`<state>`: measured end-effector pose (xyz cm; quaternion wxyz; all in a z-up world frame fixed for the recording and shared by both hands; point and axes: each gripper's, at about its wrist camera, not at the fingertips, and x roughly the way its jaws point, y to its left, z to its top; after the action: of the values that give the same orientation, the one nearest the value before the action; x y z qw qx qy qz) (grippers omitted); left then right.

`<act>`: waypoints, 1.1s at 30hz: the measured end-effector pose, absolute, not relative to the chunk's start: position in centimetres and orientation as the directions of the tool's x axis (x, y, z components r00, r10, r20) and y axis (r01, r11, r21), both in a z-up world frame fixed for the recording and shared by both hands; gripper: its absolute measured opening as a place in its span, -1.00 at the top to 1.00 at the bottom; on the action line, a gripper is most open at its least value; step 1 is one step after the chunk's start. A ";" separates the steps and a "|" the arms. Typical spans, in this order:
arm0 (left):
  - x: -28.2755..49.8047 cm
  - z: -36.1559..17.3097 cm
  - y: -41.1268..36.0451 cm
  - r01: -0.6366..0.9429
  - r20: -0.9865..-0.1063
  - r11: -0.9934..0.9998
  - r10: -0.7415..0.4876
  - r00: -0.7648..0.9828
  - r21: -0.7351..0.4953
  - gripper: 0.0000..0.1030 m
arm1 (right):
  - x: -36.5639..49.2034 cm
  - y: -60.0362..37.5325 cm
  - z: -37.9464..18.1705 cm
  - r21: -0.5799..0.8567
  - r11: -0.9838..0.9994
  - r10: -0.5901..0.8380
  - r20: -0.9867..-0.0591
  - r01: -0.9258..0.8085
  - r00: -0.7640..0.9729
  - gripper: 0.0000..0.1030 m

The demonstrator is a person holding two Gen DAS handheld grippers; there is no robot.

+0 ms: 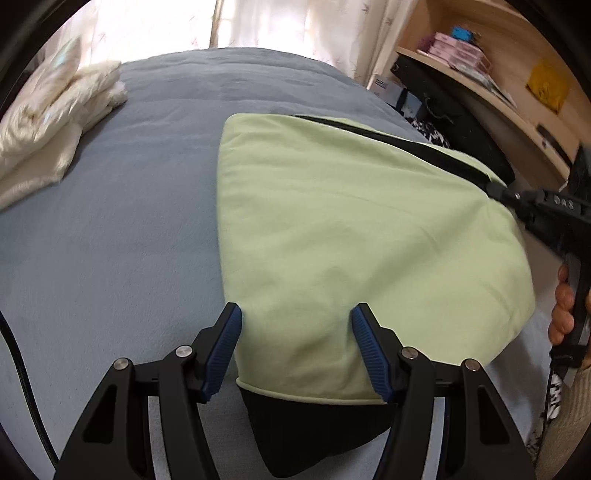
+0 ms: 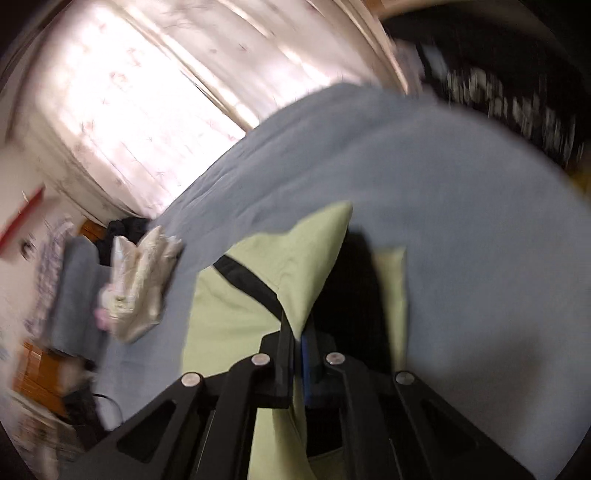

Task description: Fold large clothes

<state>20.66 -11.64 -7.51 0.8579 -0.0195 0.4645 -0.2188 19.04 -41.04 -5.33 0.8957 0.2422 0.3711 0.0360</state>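
A pale green garment (image 1: 351,229) with black lining and a black strip lies partly folded on the grey-blue bed (image 1: 129,221). My left gripper (image 1: 296,321) is open, its blue pads either side of the garment's near edge, holding nothing. My right gripper (image 1: 498,192) comes in from the right and is shut on the garment's right corner, lifting it. In the blurred right wrist view the right gripper (image 2: 300,332) is shut on the green fabric (image 2: 295,266), with the black lining (image 2: 351,295) beside it and the bed (image 2: 461,240) beyond.
A folded cream garment (image 1: 55,122) lies at the bed's far left; it also shows in the right wrist view (image 2: 144,280). A wooden shelf (image 1: 498,74) with boxes stands to the right. Bright curtains (image 1: 258,22) hang behind the bed.
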 end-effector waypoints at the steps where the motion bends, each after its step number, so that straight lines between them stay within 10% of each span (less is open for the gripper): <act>1: 20.5 -7.5 -12.3 0.362 -0.793 0.909 -0.371 0.484 -0.204 -0.18 | 19.2 -40.7 -5.2 0.401 0.909 0.201 -0.664 0.117 0.720 0.96; 6: 19.5 -8.8 -15.4 0.396 -0.807 0.918 -0.253 0.533 -0.026 -0.19 | 21.1 -40.4 -10.8 0.227 0.954 0.066 -0.797 0.196 0.600 0.96; 12: 19.5 -8.6 -15.4 0.403 -0.807 0.914 -0.265 0.527 -0.037 -0.23 | 19.8 -42.4 -13.0 0.370 0.894 0.164 -0.793 0.251 0.586 0.89; 18: 20.0 -7.5 -13.8 0.396 -0.812 0.909 -0.327 0.484 -0.130 -0.24 | 17.0 -43.2 -10.3 0.502 0.839 0.319 -0.765 0.208 0.560 0.40; 30: 17.9 -7.3 -11.8 0.382 -0.824 0.910 -0.337 0.455 -0.162 -0.24 | 12.2 -40.3 -11.1 0.435 0.892 0.324 -0.804 0.121 0.499 0.41; 33: 17.9 -7.5 -11.8 0.375 -0.828 0.911 -0.338 0.447 -0.169 -0.24 | 12.1 -39.4 -10.8 0.378 0.921 0.283 -0.809 0.088 0.515 0.79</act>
<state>17.92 -11.82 -7.53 0.8504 0.0196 0.4822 -0.2096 12.09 -39.39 -10.82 0.8495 0.1898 0.4889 0.0573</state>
